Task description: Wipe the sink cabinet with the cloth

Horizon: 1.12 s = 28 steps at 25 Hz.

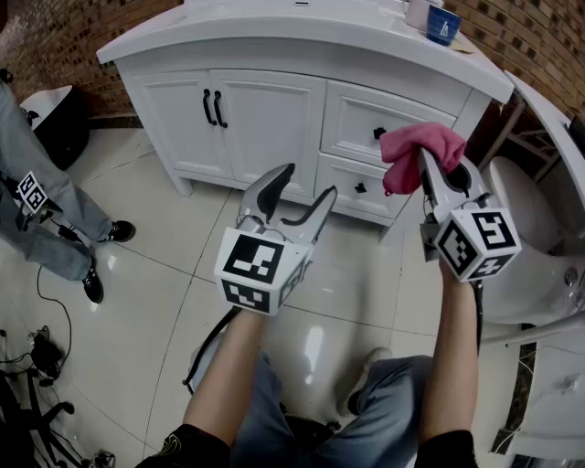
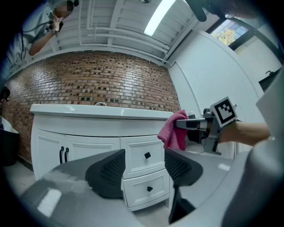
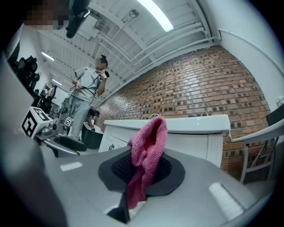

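Head view first: the white sink cabinet (image 1: 274, 119) is straight ahead, and both tools are held up in front of it. The right gripper (image 1: 437, 174) is out in front of the cabinet's drawers (image 1: 384, 123) with a pink cloth (image 1: 416, 151) bunched at its tip. The left gripper (image 1: 309, 183) is nearer the cabinet's middle, below the doors (image 1: 228, 123). There's a blue cup (image 1: 443, 25) on the cabinet top, and a person (image 1: 46, 219) stands off to the cabinet's left.

Left gripper view: its jaws are wide apart with nothing in them, you just see the cabinet drawers through the gap. The cloth (image 2: 174, 131) hangs off the other tool by the cabinet's right end, and there's clear air between it and the front.

Right gripper view: the jaws are closed tight on the cloth (image 3: 148, 150), which pokes up above them and trails down below. The cabinet (image 3: 195, 137) is behind it, not touching.

So my read is the cloth is picked up and ready, but no wiping has happened yet. The whole front is left to do.
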Each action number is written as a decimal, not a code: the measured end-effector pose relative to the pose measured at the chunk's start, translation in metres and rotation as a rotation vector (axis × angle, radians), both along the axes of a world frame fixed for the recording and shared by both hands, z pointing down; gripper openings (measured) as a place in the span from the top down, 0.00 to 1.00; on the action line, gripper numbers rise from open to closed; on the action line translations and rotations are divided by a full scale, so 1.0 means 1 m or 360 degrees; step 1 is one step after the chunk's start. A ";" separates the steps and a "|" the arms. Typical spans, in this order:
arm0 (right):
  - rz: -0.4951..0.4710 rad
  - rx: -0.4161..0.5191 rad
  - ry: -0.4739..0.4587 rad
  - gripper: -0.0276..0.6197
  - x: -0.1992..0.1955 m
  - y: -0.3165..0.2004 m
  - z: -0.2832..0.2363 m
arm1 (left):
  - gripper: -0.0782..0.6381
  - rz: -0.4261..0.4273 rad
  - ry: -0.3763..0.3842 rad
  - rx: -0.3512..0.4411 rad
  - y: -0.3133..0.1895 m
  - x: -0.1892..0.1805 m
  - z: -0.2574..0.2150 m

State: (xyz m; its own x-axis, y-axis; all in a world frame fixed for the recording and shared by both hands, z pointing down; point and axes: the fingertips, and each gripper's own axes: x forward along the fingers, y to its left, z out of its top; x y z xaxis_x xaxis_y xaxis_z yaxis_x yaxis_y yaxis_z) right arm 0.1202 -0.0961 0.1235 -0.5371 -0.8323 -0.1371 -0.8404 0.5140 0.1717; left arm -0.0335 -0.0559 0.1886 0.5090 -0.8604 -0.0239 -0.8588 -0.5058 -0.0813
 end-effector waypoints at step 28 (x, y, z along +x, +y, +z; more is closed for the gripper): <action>0.0016 -0.0165 0.0120 0.90 -0.075 -0.178 0.053 | 0.50 0.0120 0.0041 -0.0131 -0.162 -0.010 0.073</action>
State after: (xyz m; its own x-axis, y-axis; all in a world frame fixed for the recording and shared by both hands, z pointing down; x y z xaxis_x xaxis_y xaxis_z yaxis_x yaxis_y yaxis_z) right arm 0.0448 -0.2742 0.1761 -0.5340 -0.8454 -0.0097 -0.8324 0.5237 0.1814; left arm -0.0440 -0.2178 0.2620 0.5727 -0.8192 0.0313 -0.8192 -0.5733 -0.0154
